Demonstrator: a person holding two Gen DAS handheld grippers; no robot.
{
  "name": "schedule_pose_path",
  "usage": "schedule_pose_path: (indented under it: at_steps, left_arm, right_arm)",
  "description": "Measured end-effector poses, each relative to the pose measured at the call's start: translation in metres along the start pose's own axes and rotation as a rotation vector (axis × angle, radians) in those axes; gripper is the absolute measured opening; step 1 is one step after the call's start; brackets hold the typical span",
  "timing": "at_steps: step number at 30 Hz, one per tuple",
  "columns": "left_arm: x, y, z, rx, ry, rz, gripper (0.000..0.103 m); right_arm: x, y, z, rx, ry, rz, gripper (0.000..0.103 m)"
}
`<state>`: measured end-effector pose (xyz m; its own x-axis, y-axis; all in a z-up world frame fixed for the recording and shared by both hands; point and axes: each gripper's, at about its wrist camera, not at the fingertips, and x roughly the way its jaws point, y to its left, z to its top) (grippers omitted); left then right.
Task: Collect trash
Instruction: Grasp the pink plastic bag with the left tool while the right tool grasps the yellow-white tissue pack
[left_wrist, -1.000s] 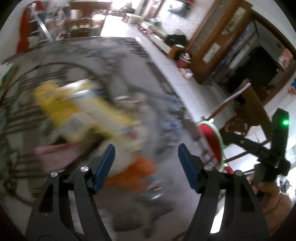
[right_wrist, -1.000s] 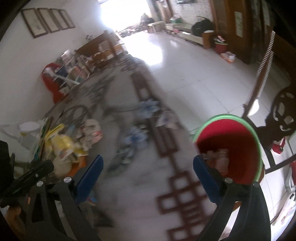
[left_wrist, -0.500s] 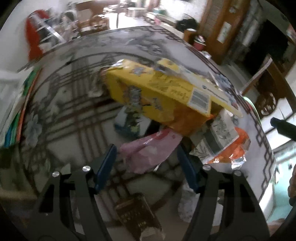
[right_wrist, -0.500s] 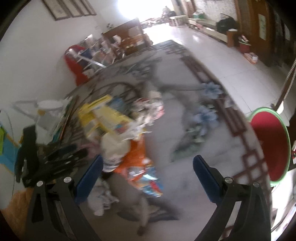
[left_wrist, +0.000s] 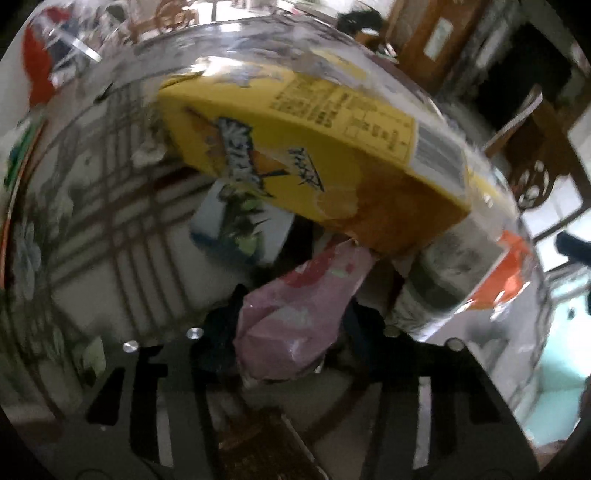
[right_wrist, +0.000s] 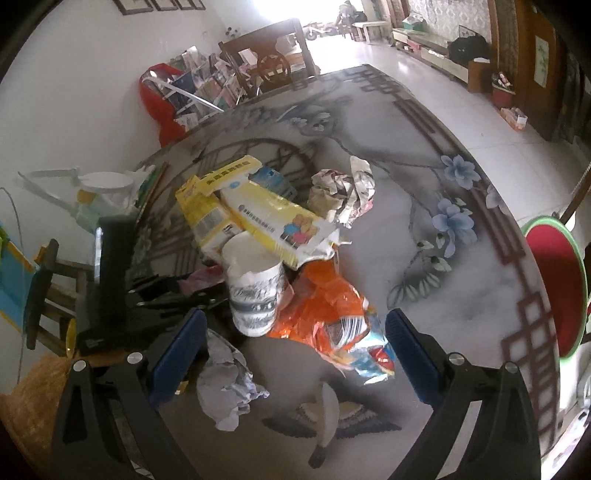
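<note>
Left wrist view: the left gripper has just been closing its jaws, which now pinch the pink wrapper lying on the counter under the yellow carton. The wrapper is judged light, soft and crushable; a hold across its bunched end suits it.

Right wrist view: the right gripper hangs with jaws spread and empty over the trash pile. The paper cup stands touching the orange foil bag. The red bin sits beyond the counter edge.
</note>
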<state>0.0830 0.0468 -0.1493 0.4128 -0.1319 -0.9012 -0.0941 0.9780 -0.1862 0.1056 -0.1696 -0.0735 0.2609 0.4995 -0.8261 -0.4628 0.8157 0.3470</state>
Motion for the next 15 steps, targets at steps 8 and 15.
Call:
schedule_pose_path:
  at_steps: [8, 15]
  left_arm:
    - [-0.034, 0.032, -0.023, -0.203, -0.055, -0.111, 0.036]
    - [-0.052, 0.036, -0.025, -0.284, -0.092, -0.179, 0.035]
  right_arm:
    - [0.019, 0.020, 0.043, -0.147, -0.002, -0.043, 0.094]
    - [0.059, 0.049, 0.082, -0.315, 0.039, -0.060, 0.094]
